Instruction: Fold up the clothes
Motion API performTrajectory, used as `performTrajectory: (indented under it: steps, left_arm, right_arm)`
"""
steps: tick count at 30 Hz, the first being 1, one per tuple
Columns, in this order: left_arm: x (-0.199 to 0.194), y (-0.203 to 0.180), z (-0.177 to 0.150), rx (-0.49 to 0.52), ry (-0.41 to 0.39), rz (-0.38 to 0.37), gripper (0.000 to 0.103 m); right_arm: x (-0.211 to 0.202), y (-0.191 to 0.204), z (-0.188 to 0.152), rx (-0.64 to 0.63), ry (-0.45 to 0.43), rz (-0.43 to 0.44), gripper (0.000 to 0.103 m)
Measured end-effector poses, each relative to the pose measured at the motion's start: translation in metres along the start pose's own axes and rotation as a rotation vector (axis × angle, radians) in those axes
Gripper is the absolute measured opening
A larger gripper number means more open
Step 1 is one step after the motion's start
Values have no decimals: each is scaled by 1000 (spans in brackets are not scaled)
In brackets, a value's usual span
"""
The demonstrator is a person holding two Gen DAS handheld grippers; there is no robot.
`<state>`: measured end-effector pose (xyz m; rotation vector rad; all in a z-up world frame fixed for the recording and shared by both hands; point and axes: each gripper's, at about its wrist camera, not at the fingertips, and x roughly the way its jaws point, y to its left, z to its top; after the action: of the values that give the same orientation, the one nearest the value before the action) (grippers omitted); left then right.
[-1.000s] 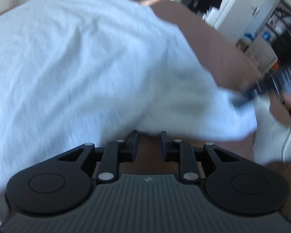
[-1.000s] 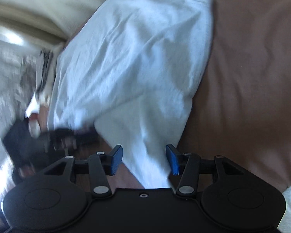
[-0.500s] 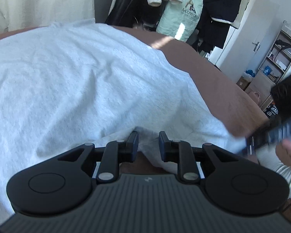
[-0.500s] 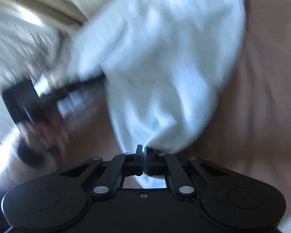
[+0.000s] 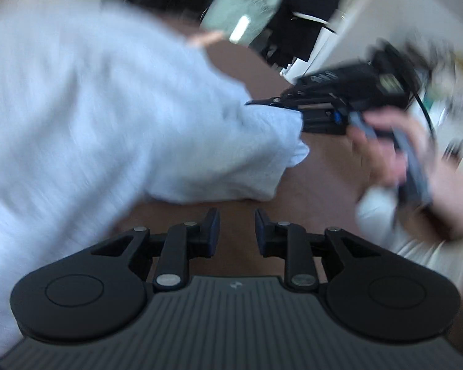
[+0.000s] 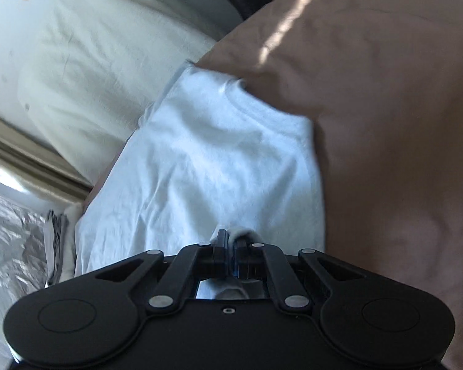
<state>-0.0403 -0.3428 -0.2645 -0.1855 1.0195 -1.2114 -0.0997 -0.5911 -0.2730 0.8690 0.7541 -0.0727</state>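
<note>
A white T-shirt (image 5: 108,108) lies spread on a brown bedsheet (image 5: 318,169). My left gripper (image 5: 237,228) hovers just short of the shirt's near hem, open by a narrow gap, with only brown sheet between its fingers. My right gripper (image 6: 230,246) is shut on a fold of the shirt's (image 6: 216,154) near edge, and cloth bunches between its pads. In the blurred left wrist view a hand (image 5: 385,148) holds the right gripper (image 5: 281,111) at the shirt's right corner.
The brown bedsheet (image 6: 385,123) fills the right of the right wrist view. Cream fabric (image 6: 92,61) and crinkled silver foil (image 6: 12,231) lie at its left. Hanging clothes (image 5: 247,6) and a white door (image 5: 370,24) stand beyond the bed.
My right gripper went from open to shut on the shirt's edge and swung across with it. My left gripper sank and now sits short of the hem.
</note>
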Motion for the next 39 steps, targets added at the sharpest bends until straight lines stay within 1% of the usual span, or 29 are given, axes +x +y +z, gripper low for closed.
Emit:
performTrajectory:
  steps: [2, 4, 6, 7, 8, 10, 11, 12, 13, 15, 16, 17, 20, 21, 22, 23, 24, 26, 27, 29, 31, 32, 33, 34, 35, 36, 37, 38, 39]
  left_arm:
    - [7, 20, -1, -178, -47, -59, 25]
    - [10, 31, -2, -304, -109, -73, 30]
    - [14, 39, -2, -411, -168, -72, 32]
    - [17, 38, -1, -423, -194, -62, 32]
    - [19, 34, 1, -415, -219, -49, 32]
    - [23, 23, 5, -345, -237, -6, 27]
    - [24, 17, 6, -312, -241, 14, 20]
    - [23, 14, 6, -299, -247, 24, 5]
    - [21, 11, 5, -298, -253, 32, 4]
    - [17, 9, 4, -303, -259, 41, 3]
    - [13, 9, 5, -318, -255, 38, 3]
    - [11, 8, 5, -322, -250, 37, 3]
    - [3, -1, 2, -298, -239, 39, 2]
    - [-3, -4, -1, -291, -236, 34, 2]
    - [-10, -7, -4, -286, -234, 28, 2]
    - [-17, -10, -6, -282, -233, 20, 2]
    - [-24, -13, -8, -278, -232, 13, 2]
    - [-46, -20, -11, -265, -248, 0, 2]
    - [-58, -23, -13, -258, -259, -7, 2]
    - [-79, -29, -16, -254, -274, -26, 2]
    - [-87, -37, -23, -238, -230, -15, 2]
    - [-89, -40, -27, -229, -200, -5, 0]
    - [-91, -44, -31, -219, -170, 4, 0]
    - [-93, -48, -35, -209, -140, 14, 0]
    - [-95, -52, -38, -199, -110, 24, 0]
    - [-93, -57, -44, -156, -78, 112, 0]
    - [-87, -62, -50, -85, -44, 263, 0]
    - [-80, -65, -56, -28, -16, 374, 0]
    - [-76, -62, -62, -14, 1, 411, 0]
  right_arm:
    - [-3, 3, -5, -33, 7, -13, 6]
    - [-11, -2, -5, -55, 9, -18, 6]
    - [-15, -8, -10, -48, 0, 3, 9]
    - [-18, -11, -15, -38, -5, 7, 10]
    - [-19, -16, -20, -33, -2, -10, 10]
    - [-20, -22, -27, -34, 11, -59, 12]
    - [-22, -22, -30, -37, 9, -67, 14]
    - [-27, -22, -32, -33, 3, -62, 19]
    - [-34, -22, -33, -20, -4, -45, 24]
    - [-46, -23, -35, 21, -16, 14, 59]
    - [-49, -23, -37, 36, -15, 51, 62]
    - [-52, -22, -38, 46, -10, 85, 63]
    - [-50, -16, -42, 25, 27, 137, 63]
    - [-49, -13, -45, 11, 43, 142, 58]
    - [-47, -9, -47, -9, 59, 131, 50]
    - [-46, -6, -50, -35, 74, 111, 19]
    - [-46, -3, -52, -55, 88, 98, 11]
    - [-56, 2, -55, -71, 94, 124, 10]
    - [-64, 4, -56, -76, 86, 161, 10]
    - [-84, 9, -57, -91, 50, 287, 10]
    - [-102, 12, -57, -89, 32, 417, 10]
    - [-107, 13, -56, -75, 55, 448, 10]
    - [-112, 15, -55, -68, 84, 452, 10]
    - [-114, 17, -55, -73, 134, 417, 10]
    - [-113, 21, -55, -101, 196, 329, 10]
    - [-109, 26, -57, -173, 253, 190, 10]
    - [-103, 31, -60, -268, 309, 27, 10]
    - [-94, 34, -65, -347, 371, -108, 10]
    - [-84, 34, -71, -413, 439, -220, 10]
